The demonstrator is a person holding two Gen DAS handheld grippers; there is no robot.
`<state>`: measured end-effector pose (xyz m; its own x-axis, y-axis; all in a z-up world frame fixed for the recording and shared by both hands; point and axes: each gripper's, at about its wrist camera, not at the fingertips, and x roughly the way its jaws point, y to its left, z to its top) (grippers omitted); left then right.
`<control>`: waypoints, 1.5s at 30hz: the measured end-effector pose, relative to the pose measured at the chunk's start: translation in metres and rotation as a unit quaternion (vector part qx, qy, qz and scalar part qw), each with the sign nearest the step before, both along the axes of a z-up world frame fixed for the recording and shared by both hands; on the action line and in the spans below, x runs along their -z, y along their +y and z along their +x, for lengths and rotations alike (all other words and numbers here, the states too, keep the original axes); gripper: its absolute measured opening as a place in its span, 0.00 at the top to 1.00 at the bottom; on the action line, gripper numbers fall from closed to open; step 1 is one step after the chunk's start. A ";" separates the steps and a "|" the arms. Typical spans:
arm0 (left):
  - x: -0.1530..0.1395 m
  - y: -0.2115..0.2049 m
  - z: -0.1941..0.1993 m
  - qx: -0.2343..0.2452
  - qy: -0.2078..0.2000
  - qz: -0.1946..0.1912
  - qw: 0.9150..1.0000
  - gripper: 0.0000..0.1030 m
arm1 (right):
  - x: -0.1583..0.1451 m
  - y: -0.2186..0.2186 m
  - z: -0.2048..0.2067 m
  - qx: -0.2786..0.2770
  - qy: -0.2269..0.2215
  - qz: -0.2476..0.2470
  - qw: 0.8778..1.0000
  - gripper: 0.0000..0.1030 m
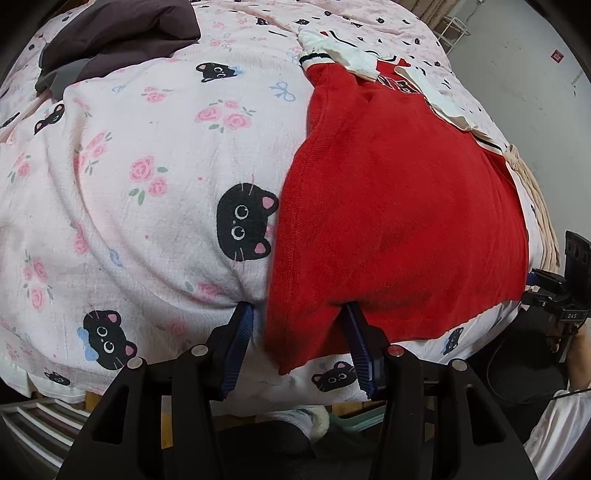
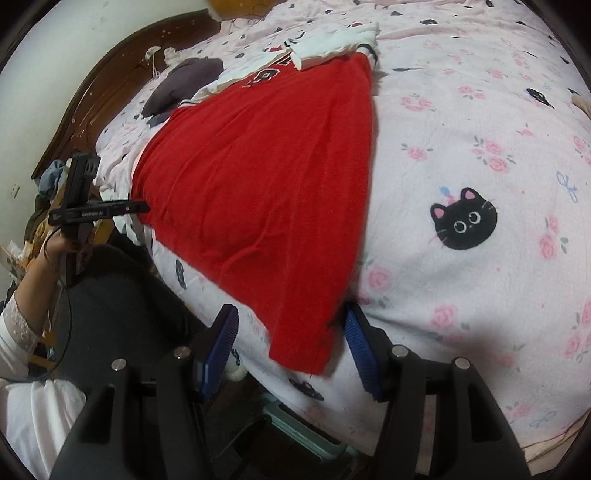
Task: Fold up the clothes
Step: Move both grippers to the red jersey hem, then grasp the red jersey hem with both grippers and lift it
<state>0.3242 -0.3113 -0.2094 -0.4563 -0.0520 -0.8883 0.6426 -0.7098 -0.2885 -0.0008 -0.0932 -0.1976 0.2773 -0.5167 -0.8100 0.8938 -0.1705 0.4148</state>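
Observation:
A red sweater (image 1: pixel 388 206) with white sleeves (image 1: pixel 343 51) folded across its top lies flat on a pink bedsheet (image 1: pixel 147 184) printed with cats. In the left wrist view my left gripper (image 1: pixel 297 314) stands open at the sweater's near left corner. One fingertip (image 1: pixel 243 314) presses the sheet and the other meets the red hem. In the right wrist view the same sweater (image 2: pixel 266 177) reaches my right gripper (image 2: pixel 290 314). That gripper is open, with the near right corner lying loose between its blue pads (image 2: pixel 356 332).
A dark purple garment (image 1: pixel 118 33) is bunched at the far left of the bed. The wooden headboard (image 2: pixel 107 77) curves behind. A person's hand (image 2: pixel 55 247) holds the other gripper at the bed's near edge. A green stool (image 2: pixel 306 435) stands below the edge.

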 end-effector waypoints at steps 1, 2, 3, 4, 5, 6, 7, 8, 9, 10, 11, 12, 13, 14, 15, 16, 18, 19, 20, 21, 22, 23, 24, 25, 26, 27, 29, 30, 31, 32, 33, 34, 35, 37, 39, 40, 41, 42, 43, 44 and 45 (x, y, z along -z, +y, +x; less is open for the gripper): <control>0.000 0.001 -0.001 0.000 -0.001 -0.002 1.000 0.57 | 0.000 0.001 0.000 0.002 -0.003 -0.003 1.000 0.41; 0.000 0.001 -0.002 0.000 -0.002 -0.004 1.000 0.57 | 0.000 0.003 -0.001 0.004 -0.007 -0.008 1.000 0.42; 0.000 0.002 -0.002 0.000 -0.004 -0.007 1.000 0.57 | 0.001 0.005 -0.002 0.007 -0.012 -0.010 1.000 0.45; -0.001 0.003 -0.003 0.000 -0.005 -0.010 1.000 0.57 | 0.002 0.006 -0.005 0.010 -0.024 -0.010 1.000 0.49; -0.001 0.003 -0.004 0.001 -0.006 -0.012 1.000 0.57 | 0.004 0.007 -0.006 0.012 -0.036 -0.010 0.999 0.67; -0.001 0.004 -0.005 0.001 -0.008 -0.015 1.000 0.59 | 0.009 0.006 -0.007 0.012 -0.048 -0.004 0.999 0.93; -0.002 0.004 -0.005 0.001 -0.008 -0.016 1.000 0.62 | 0.013 0.005 -0.008 0.012 -0.060 0.002 0.998 0.95; -0.002 0.004 -0.004 0.001 -0.007 -0.014 1.000 0.74 | 0.017 0.004 -0.007 0.011 -0.068 0.007 0.998 0.95; -0.003 0.004 -0.003 0.000 -0.003 -0.011 1.000 0.92 | 0.020 0.003 -0.006 0.010 -0.072 0.008 0.997 0.95; -0.004 0.004 -0.002 -0.001 0.001 -0.007 1.000 0.95 | 0.020 0.003 -0.006 0.010 -0.077 0.005 0.997 0.95; -0.004 0.004 -0.002 -0.001 0.003 -0.005 1.000 0.95 | 0.020 0.003 -0.005 0.010 -0.081 0.002 0.997 0.95; -0.005 0.005 -0.001 -0.001 0.004 -0.006 1.000 0.95 | 0.019 0.003 -0.005 0.009 -0.086 0.000 0.996 0.95; -0.006 0.006 -0.001 -0.001 0.005 -0.008 1.000 0.95 | 0.019 0.003 -0.005 0.009 -0.090 -0.003 0.996 0.95; -0.008 0.007 0.000 -0.001 0.008 -0.009 1.000 0.96 | 0.017 0.004 -0.007 0.009 -0.096 -0.006 0.995 0.95; -0.010 0.008 0.001 -0.001 0.012 -0.010 1.000 0.96 | 0.015 0.006 -0.008 0.009 -0.105 -0.012 0.994 0.95; -0.012 0.009 0.003 -0.002 0.016 -0.011 1.000 0.96 | 0.012 0.006 -0.010 0.009 -0.115 -0.019 0.993 0.95; -0.021 0.010 0.009 -0.009 0.038 -0.005 0.999 0.96 | 0.006 0.008 -0.013 0.010 -0.138 -0.032 0.990 0.95; -0.025 0.011 0.010 -0.011 0.049 -0.002 0.999 0.96 | 0.003 0.010 -0.015 0.010 -0.153 -0.041 0.987 0.95; -0.029 0.012 0.011 -0.013 0.059 0.001 0.998 0.96 | -0.001 0.012 -0.018 0.010 -0.168 -0.050 0.984 0.95; -0.033 0.013 0.013 -0.014 0.068 0.004 0.998 0.96 | -0.005 0.014 -0.021 0.011 -0.181 -0.057 0.982 0.95; -0.037 0.013 0.015 -0.017 0.079 0.009 0.997 0.96 | -0.008 0.015 -0.024 0.010 -0.195 -0.066 0.978 0.95; -0.041 0.012 0.018 -0.020 0.092 0.015 0.995 0.96 | -0.012 0.015 -0.026 0.009 -0.210 -0.074 0.975 0.95; -0.044 0.011 0.020 -0.025 0.105 0.023 0.994 0.96 | -0.017 0.016 -0.029 0.009 -0.223 -0.083 0.971 0.95; -0.047 0.009 0.021 -0.030 0.119 0.031 0.992 0.96 | -0.021 0.015 -0.032 0.008 -0.236 -0.093 0.967 0.95; -0.050 0.006 0.022 -0.034 0.133 0.040 0.990 0.96 | -0.026 0.014 -0.035 0.008 -0.248 -0.102 0.963 0.95; -0.053 0.003 0.022 -0.038 0.146 0.047 0.987 0.96 | -0.030 0.011 -0.038 0.008 -0.258 -0.111 0.960 0.95; -0.060 -0.004 0.016 -0.044 0.173 0.060 0.982 0.96 | -0.039 0.005 -0.043 0.010 -0.271 -0.126 0.954 0.95; -0.064 -0.008 0.012 -0.046 0.188 0.065 0.979 0.96 | -0.043 0.001 -0.046 0.011 -0.276 -0.132 0.952 0.95; -0.069 -0.013 0.009 -0.048 0.204 0.071 0.975 0.96 | -0.048 -0.003 -0.050 0.013 -0.278 -0.137 0.951 0.95; -0.074 -0.017 0.006 -0.048 0.213 0.071 0.973 0.96 | -0.052 -0.008 -0.054 0.015 -0.280 -0.143 0.949 0.95; -0.080 -0.022 0.004 -0.048 0.217 0.066 0.973 0.96 | -0.056 -0.013 -0.058 0.017 -0.282 -0.149 0.948 0.95; -0.086 -0.026 0.000 -0.046 0.220 0.062 0.972 0.96 | -0.061 -0.018 -0.062 0.020 -0.279 -0.153 0.948 0.95; -0.091 -0.031 -0.007 -0.044 0.223 0.058 0.972 0.96 | -0.065 -0.023 -0.066 0.024 -0.278 -0.156 0.948 0.95; -0.100 -0.042 -0.023 -0.041 0.228 0.052 0.971 0.96 | -0.072 -0.034 -0.075 0.029 -0.277 -0.162 0.947 0.95; -0.107 -0.054 -0.038 -0.042 0.231 0.048 0.971 0.96 | -0.080 -0.045 -0.084 0.034 -0.273 -0.168 0.947 0.95; -0.110 -0.062 -0.044 -0.045 0.233 0.047 0.970 0.96 | -0.084 -0.051 -0.090 0.037 -0.268 -0.171 0.947 0.95; -0.112 -0.070 -0.050 -0.051 0.235 0.047 0.969 0.96 | -0.087 -0.058 -0.095 0.039 -0.265 -0.174 0.948 0.95; -0.113 -0.079 -0.055 -0.057 0.238 0.047 0.968 0.96 | -0.091 -0.065 -0.102 0.043 -0.264 -0.177 0.947 0.95; -0.113 -0.089 -0.060 -0.065 0.240 0.048 0.967 0.96 | -0.093 -0.074 -0.110 0.049 -0.261 -0.179 0.947 0.95; -0.113 -0.099 -0.065 -0.073 0.242 0.049 0.966 0.96 | -0.095 -0.077 -0.117 0.054 -0.260 -0.180 0.947 0.95; -0.113 -0.109 -0.070 -0.081 0.243 0.048 0.965 0.96 | -0.095 -0.080 -0.127 0.059 -0.260 -0.181 0.947 0.95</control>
<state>0.2543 -0.4203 -0.0967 -0.8131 -0.0848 -0.5759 0.5149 -0.5662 -0.6437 -0.1275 -0.1729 -0.1021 0.5127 -0.7867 -0.3438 0.5363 -0.0193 0.8438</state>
